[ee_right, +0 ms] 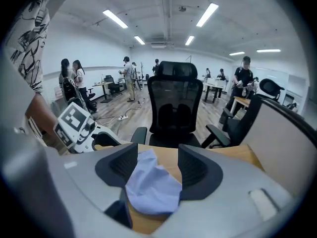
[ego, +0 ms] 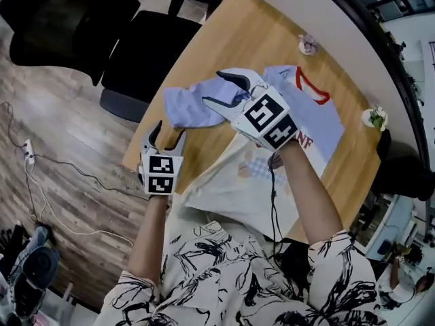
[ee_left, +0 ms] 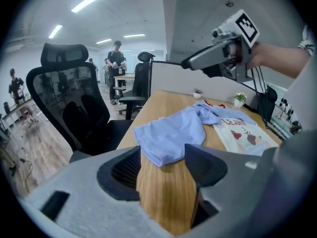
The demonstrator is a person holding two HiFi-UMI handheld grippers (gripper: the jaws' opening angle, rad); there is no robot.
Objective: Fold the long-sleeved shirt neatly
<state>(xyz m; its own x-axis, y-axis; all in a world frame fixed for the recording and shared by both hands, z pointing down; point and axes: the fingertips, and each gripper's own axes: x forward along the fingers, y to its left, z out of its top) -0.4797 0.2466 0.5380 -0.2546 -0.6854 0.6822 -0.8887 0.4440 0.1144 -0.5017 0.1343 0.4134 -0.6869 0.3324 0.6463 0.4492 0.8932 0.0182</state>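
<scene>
The long-sleeved shirt (ego: 238,182) lies on the wooden table (ego: 231,32). It has a pale printed body, a red collar (ego: 309,87) and light blue sleeves. One sleeve (ego: 190,104) lies bunched toward the table's left edge. My right gripper (ego: 212,88) hovers over that sleeve with its jaws apart; in the right gripper view the blue sleeve (ee_right: 151,187) shows between and below them, not pressed. My left gripper (ego: 170,129) is open at the table's near left edge. Only bare wood shows between its jaws, with the sleeve (ee_left: 168,135) just ahead.
Black office chairs (ego: 146,53) stand off the table's left side. A small potted plant (ego: 375,117) and a small trinket (ego: 307,44) sit near the far edge. A power strip and cable (ego: 27,151) lie on the floor. People stand far off in the room.
</scene>
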